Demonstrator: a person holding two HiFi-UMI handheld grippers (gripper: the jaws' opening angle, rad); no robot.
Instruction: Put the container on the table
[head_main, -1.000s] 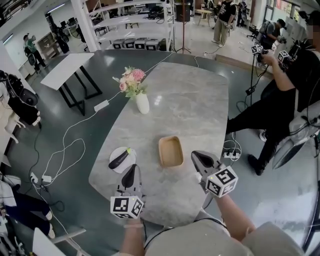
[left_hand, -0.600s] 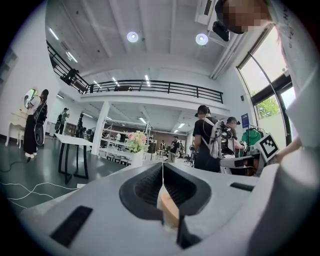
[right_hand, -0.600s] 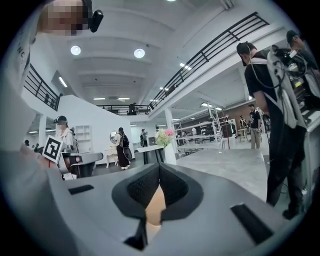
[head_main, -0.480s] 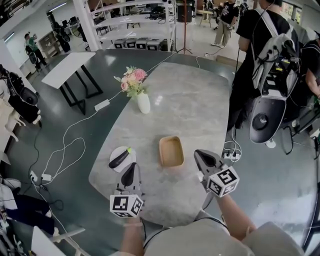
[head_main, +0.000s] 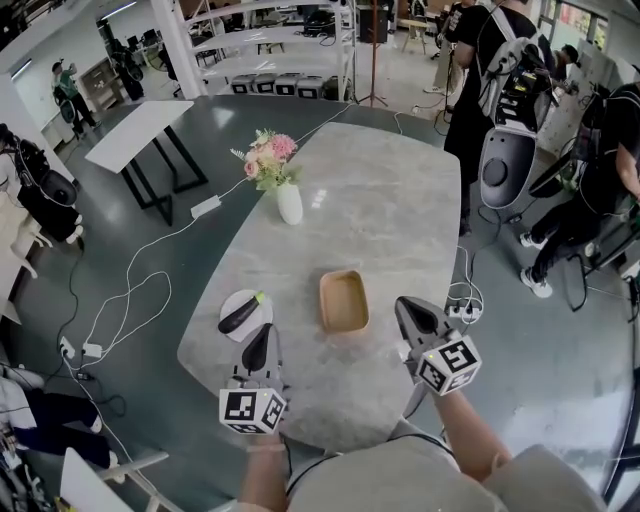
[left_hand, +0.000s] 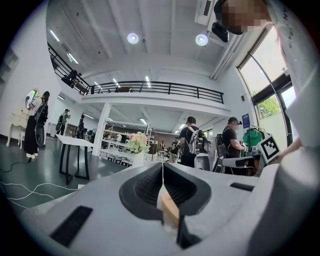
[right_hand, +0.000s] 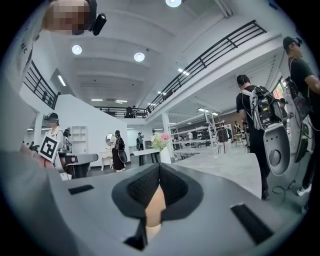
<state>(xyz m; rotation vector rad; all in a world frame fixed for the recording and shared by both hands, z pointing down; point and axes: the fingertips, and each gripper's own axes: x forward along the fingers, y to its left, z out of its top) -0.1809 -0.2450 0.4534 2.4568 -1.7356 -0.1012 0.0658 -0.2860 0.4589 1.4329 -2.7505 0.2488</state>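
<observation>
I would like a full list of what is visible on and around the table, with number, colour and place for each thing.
Table: one, grey marble, centre.
Container: one, light wood, empty, on the table's near part.
Plate: one, white, left of the container.
Eggplant: one, dark purple, on the plate.
Vase: one, white, farther along the table.
Flowers: one bunch, pink and white, in the vase.
Cables: several, white, floor at left.
Bystanders: several, mostly dark clothes, right and back.
Left gripper: one, grey, shut, empty, near edge.
Right gripper: one, grey, shut, empty, right of the container.
</observation>
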